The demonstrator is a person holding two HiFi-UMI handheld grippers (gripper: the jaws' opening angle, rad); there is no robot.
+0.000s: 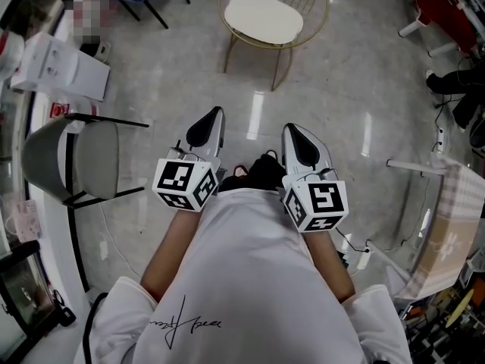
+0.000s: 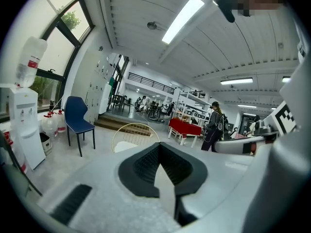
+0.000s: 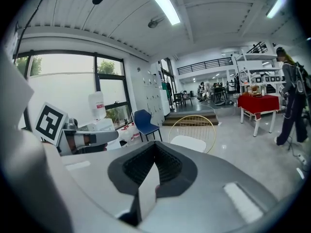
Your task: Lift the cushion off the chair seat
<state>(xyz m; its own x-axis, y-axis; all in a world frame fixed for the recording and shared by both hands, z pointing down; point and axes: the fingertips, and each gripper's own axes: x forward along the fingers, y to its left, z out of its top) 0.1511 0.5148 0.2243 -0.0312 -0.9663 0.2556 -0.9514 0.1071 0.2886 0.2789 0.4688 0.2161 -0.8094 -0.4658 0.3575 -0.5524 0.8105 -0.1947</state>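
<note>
1. Two grippers, the left gripper (image 1: 212,120) and the right gripper (image 1: 294,135), are held side by side just ahead of the person's white shirt (image 1: 250,279). Each bears its marker cube nearest the body. Both point toward the gold wire chair (image 1: 282,68).
2. On the left gripper the jaws are pressed fully together. Its own view shows the dark ribbed pads meeting along one line with nothing between them.
3. On the right gripper the jaws are likewise closed tight on themselves. The ribbed pads touch and grip nothing.
4. One white oval cushion (image 1: 264,17) lies flat on the seat of the gold wire chair, inside the round hoop of its rim. It fills most of the seat. Neither gripper touches it, and it sits well apart from both, straight ahead of them.
5. That chair stands on a glossy grey floor (image 1: 182,82), with bare floor between its front legs and the two closed tips.
6. Beside the person's left arm stands a grey chair (image 1: 97,158) with a black frame, its back toward the floor's left edge.
7. Farther off, the left gripper view shows a blue chair (image 2: 77,116) near a white water dispenser (image 2: 22,125) with a bottle on top, by the windows.
8. Beyond the gold wire chair are a red table (image 2: 187,128) and a person in dark clothes (image 2: 214,126) standing just beside it.
</note>
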